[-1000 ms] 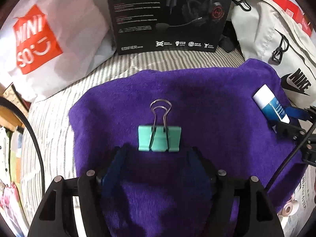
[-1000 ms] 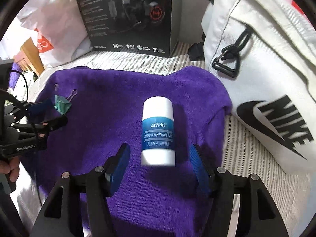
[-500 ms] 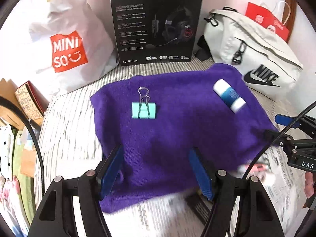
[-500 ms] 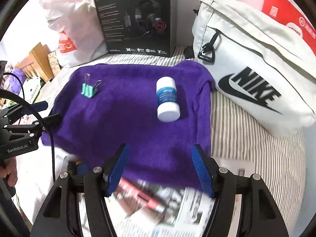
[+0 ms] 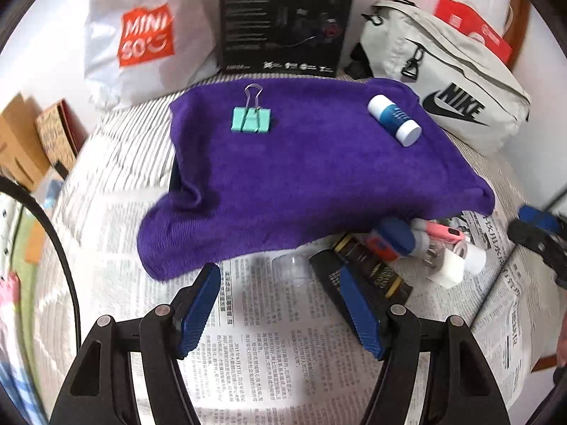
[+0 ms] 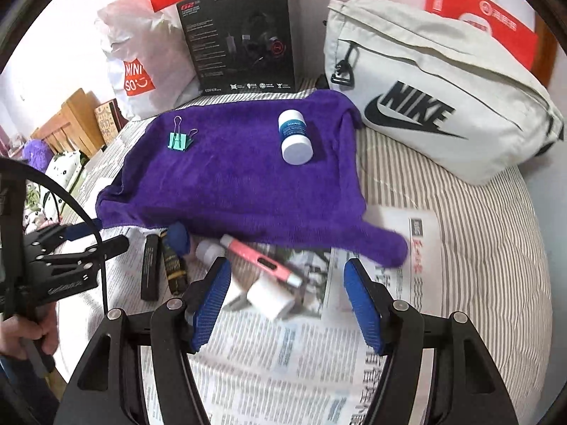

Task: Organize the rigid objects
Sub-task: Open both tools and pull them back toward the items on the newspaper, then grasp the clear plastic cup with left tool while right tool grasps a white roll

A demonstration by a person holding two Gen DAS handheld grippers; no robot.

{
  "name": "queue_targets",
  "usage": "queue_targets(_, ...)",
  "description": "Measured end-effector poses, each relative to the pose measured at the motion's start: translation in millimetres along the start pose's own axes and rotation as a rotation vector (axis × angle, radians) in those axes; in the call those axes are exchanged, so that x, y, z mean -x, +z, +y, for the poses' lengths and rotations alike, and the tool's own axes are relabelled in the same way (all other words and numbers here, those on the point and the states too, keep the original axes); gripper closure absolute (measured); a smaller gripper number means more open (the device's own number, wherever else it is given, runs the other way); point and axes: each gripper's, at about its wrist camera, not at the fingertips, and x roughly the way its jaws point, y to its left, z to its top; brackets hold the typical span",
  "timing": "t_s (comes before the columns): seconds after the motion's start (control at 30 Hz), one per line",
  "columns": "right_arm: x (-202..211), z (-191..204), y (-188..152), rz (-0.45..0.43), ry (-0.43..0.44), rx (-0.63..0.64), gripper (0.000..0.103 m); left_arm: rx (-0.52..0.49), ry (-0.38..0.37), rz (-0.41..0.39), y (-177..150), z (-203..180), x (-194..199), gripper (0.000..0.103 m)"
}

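On the striped bed, a mint-green metal binder clip [image 5: 251, 119] and a blue-labelled white plastic bottle [image 5: 394, 120] were seen lying on a purple towel [image 5: 301, 177]; left gripper [image 5: 280, 313] and right gripper [image 6: 287, 308] were both held spread, empty.

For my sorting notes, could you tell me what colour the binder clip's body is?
Mint green, with silver wire handles; the binder clip shows best in the left wrist view.

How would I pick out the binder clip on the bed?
Find the purple towel spread before the black headset box. On its far left part lies the binder clip. It is mint green with silver wire handles, unlike the blue and white bottle to its right.
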Motion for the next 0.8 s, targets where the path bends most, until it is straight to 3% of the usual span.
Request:
queue_targets(0.13, 5.4, -0.5, -14.2, -0.013, 0.027, -0.019, 0.037, 0.032, -0.07, -0.008, -5.3, 4.7, -10.6, 0.037)
queue_targets(0.4, 3.7, 1.6, -20.6, -0.002, 0.026, 0.004, 0.037, -0.021, -0.007, 0.012, 0.1, -4.4, -26.6, 0.04)
queue_targets(0.8, -7.3, -11.5, -28.0, 0.033, 0.017, -0.021, 0.037, -0.027, 0.005, 0.023, 1.4, 10.6, -33.3, 0.05)
